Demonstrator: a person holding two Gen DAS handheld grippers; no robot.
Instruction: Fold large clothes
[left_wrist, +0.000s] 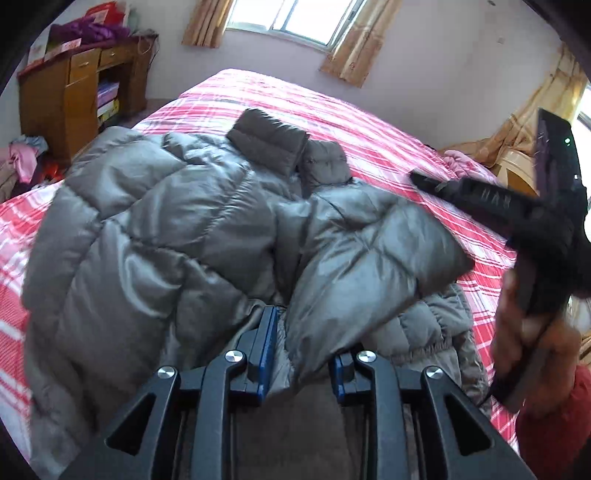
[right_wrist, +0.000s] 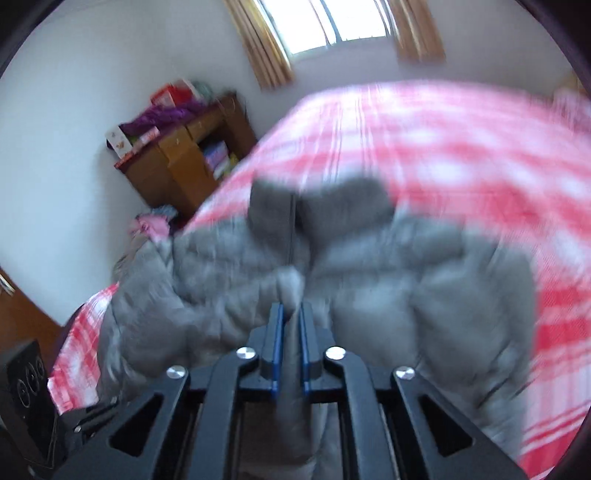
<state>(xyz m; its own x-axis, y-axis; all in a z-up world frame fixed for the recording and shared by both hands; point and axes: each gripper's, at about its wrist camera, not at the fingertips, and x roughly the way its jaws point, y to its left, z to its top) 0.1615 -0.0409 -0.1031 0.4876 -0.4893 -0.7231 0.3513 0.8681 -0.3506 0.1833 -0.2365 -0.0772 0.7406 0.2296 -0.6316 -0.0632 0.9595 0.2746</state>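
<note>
Clamped jaws of the right gripper (right_wrist: 291, 314) pinch a fold of the puffy grey quilted down jacket (left_wrist: 177, 229) lying on the red-and-white checked bed cover (left_wrist: 369, 122), while the left gripper (left_wrist: 303, 354) holds its jaws apart around another fold of it

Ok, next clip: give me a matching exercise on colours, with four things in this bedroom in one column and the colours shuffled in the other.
Things:
1. puffer jacket
2. bedspread
3. desk
4. bundle on top of the desk

Colours:
A. purple
B. grey
C. red and white check
D. brown wood

Pairs: 1-B, 2-C, 3-D, 4-A
</note>
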